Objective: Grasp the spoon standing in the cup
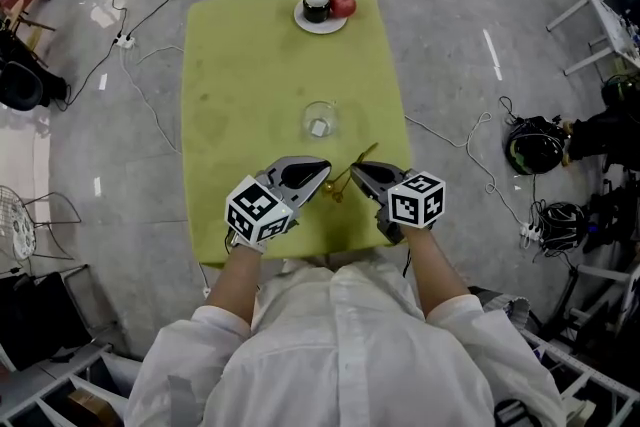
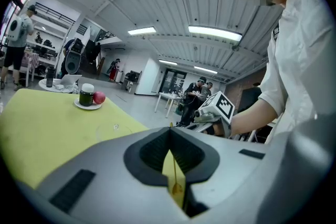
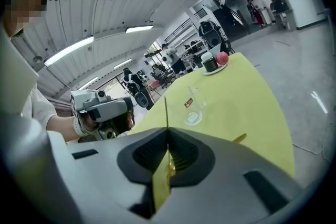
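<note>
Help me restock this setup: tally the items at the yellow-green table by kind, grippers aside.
glass cup: 1
plate: 1
dark jar: 1
red apple: 1
gold spoon: 1
Total: 5

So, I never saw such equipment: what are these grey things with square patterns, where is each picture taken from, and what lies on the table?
No robot here: a person holds a two-jaw tool in each hand, the left gripper and the right gripper. One picture comes from a camera on the person's head; the other two from cameras riding on each gripper, looking along its jaws. On the table stand an empty glass cup and a plate with a dark jar and a red apple. The right gripper's jaws are shut on a gold spoon. The left jaws are together too; whether they pinch the spoon I cannot tell.
</note>
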Demonstrator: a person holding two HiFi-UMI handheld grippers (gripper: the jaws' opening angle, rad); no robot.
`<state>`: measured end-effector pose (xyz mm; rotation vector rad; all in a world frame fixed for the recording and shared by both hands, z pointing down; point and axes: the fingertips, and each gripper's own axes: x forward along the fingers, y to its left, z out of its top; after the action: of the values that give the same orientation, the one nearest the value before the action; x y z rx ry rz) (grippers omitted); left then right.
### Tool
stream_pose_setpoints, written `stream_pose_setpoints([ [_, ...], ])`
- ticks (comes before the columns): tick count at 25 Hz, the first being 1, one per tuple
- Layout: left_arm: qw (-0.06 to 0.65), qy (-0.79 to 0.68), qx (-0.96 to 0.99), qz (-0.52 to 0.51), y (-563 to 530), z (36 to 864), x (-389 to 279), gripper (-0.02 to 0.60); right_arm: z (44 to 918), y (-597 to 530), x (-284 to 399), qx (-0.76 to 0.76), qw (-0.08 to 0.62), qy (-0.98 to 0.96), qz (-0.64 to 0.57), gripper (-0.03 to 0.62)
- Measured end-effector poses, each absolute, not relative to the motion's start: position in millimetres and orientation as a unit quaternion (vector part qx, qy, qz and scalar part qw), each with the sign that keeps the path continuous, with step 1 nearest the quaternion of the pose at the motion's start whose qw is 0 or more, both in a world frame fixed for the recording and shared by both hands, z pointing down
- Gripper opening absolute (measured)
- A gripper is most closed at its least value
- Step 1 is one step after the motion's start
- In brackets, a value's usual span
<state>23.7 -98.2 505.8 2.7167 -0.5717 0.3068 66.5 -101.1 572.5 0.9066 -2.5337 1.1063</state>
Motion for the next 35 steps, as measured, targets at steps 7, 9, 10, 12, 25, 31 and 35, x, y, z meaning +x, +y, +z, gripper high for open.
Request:
stream_pose_setpoints([
  [7,0.173,-0.197,0.959,0.11,-95.4,506.1,23.8,0.005,586.8,-98.5,75.0,0.332,0.115,-0.853,0.386,0.008],
  [9,0.173,-0.196,0.959,0.111,-94.8,506.0,23.4,0.005,587.3,-99.2,75.7,0.336,0.117,-0.852,0.385,0.008],
  [10,0.173,-0.195,0.959,0.111,-94.5,505.8,23.5,0.005,587.6,-99.1,76.4,0.338,0.117,-0.851,0.385,0.008],
  [12,0.174,-0.194,0.959,0.111,-93.9,505.4,24.5,0.005,588.8,-98.8,79.4,0.343,0.116,-0.848,0.386,0.008],
  [25,0.172,-0.187,0.96,0.114,-91.7,506.3,30.0,0.005,606.8,-94.9,102.4,0.379,0.127,-0.817,0.416,0.023],
  [31,0.171,-0.183,0.961,0.114,-91.0,505.7,33.8,0.005,617.6,-93.3,114.7,0.389,0.173,-0.803,0.417,0.072],
  [35,0.171,-0.181,0.962,0.114,-90.8,506.4,36.4,0.005,626.6,-93.2,126.5,0.401,0.203,-0.787,0.423,0.098],
])
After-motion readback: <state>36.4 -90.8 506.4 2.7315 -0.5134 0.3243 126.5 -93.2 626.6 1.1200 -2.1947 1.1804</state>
